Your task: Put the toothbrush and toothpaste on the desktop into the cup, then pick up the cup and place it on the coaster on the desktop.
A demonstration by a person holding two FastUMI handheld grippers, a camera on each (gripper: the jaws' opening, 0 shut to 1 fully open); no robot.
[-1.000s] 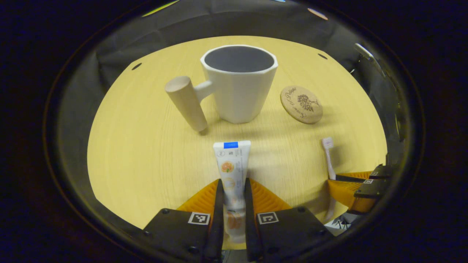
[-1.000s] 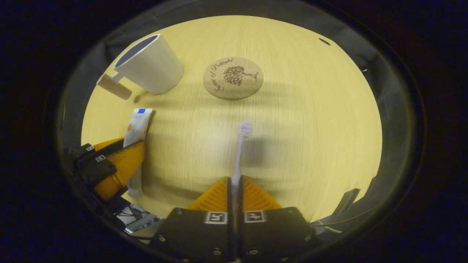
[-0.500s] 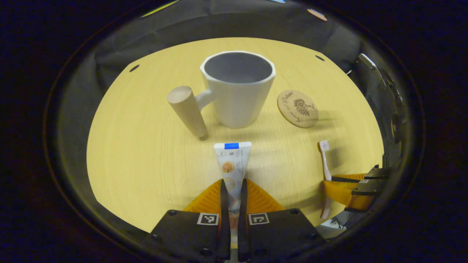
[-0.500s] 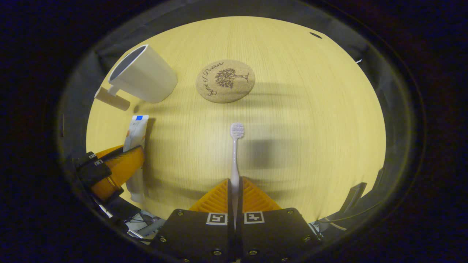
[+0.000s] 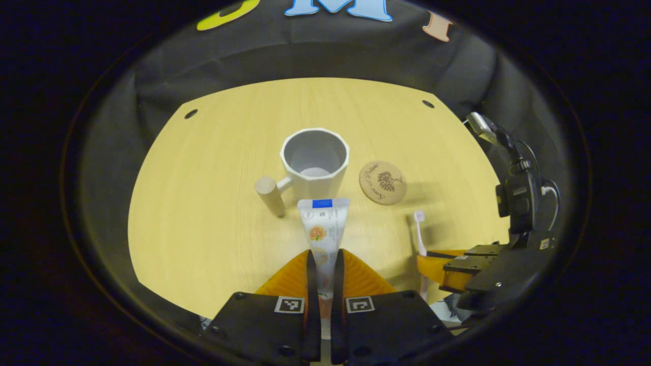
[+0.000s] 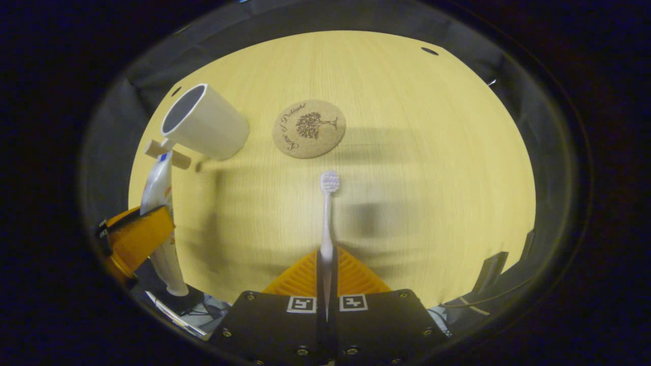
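A white cup (image 5: 315, 165) (image 6: 206, 123) with a wooden handle (image 5: 270, 196) stands upright on the desktop. My left gripper (image 5: 324, 256) (image 6: 137, 236) is shut on the toothpaste tube (image 5: 323, 227) (image 6: 158, 185) and holds it in the air, high on the near side of the cup, its flat end toward the cup. A round cork coaster (image 5: 382, 182) (image 6: 308, 128) lies right of the cup. My right gripper (image 6: 326, 259) (image 5: 440, 262) is shut on the toothbrush (image 6: 327, 213) (image 5: 420, 231), bristle head pointing at the coaster.
The light wooden desktop (image 5: 213, 203) (image 6: 432, 152) has small dark holes near its far corners (image 5: 190, 113). Black cloth borders it at the back. A black camera mount with cables (image 5: 516, 193) rises off the right gripper.
Both grippers have risen with their loads. The left one lifted the toothpaste well above the table, so the cup looks smaller and seen from above. The right one rose slightly.
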